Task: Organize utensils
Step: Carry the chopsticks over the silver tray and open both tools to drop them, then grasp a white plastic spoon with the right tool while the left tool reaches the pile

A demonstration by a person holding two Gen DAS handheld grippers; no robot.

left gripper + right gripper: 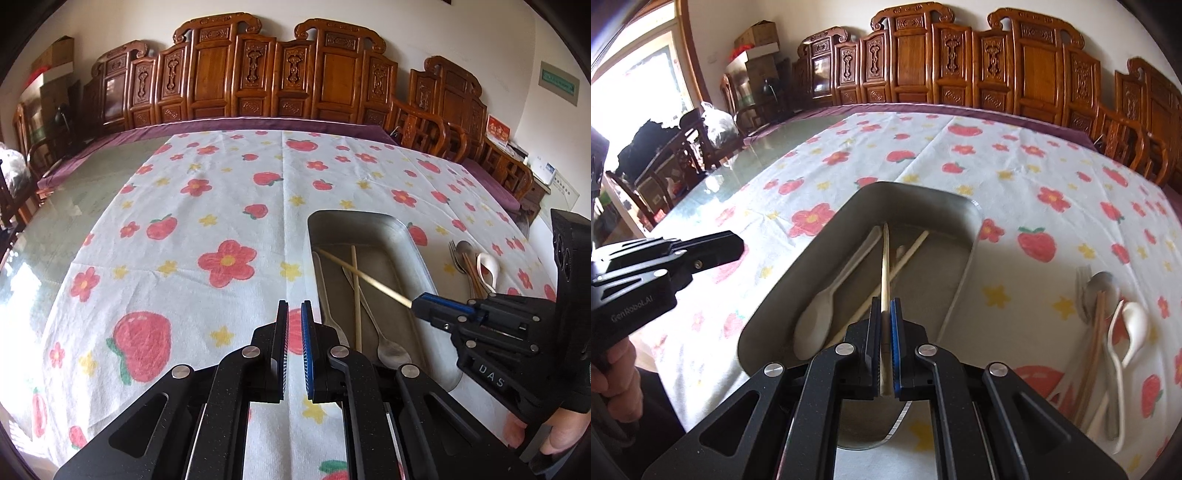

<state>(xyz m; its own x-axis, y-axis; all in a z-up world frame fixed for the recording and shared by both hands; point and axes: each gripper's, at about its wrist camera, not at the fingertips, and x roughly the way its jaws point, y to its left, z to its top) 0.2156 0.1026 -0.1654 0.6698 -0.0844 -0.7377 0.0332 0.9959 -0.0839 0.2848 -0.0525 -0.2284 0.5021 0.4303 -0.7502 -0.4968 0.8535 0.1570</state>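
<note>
Progress: partway | right gripper (885,314) clamps chopstick (885,266) above tray (964,218) | left gripper (294,314) closed, empty | utensil pile (1108,314) right of it awaits.

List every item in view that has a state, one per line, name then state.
left gripper: shut, empty, over the tablecloth beside the tray.
right gripper: shut on a chopstick, over the tray.
held chopstick: clamped, tip pointing into the tray.
metal tray: holds a spoon and another chopstick.
white spoon: lying in the tray.
loose utensils: piled on the tablecloth right of the tray, not yet sorted.
</note>
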